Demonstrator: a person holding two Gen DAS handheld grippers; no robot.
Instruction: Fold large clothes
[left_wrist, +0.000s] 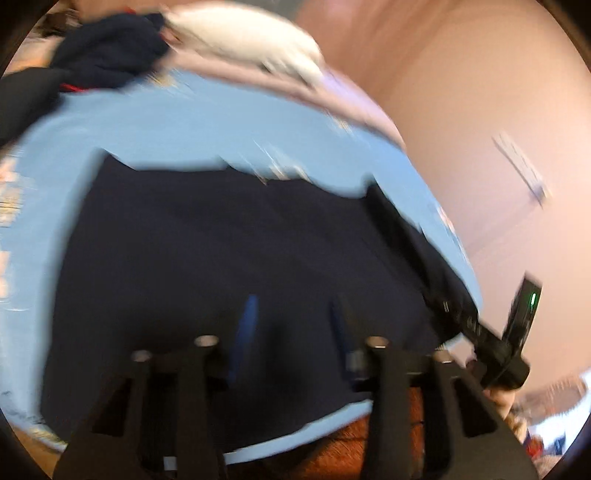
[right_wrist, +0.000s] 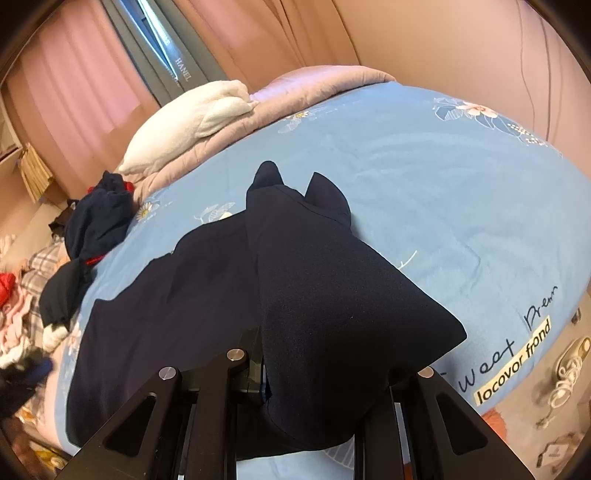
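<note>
One dark navy garment (right_wrist: 207, 280) lies spread on one bed with a blue floral sheet (right_wrist: 443, 192). One heap of dark clothes (right_wrist: 99, 218) sits at the bed's far edge (how many pieces it holds cannot be told). One white folded blanket (right_wrist: 192, 118) and one pinkish quilt (right_wrist: 295, 92) lie beyond. Two tongs: left tongs (left_wrist: 291, 325), right tongs (right_wrist: 332, 369).

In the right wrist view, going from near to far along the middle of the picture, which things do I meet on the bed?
Dark navy garment draped over the right tongs → bare light blue bedsheet → folded mauve quilt at the far edge → pink curtain behind the bed.
</note>
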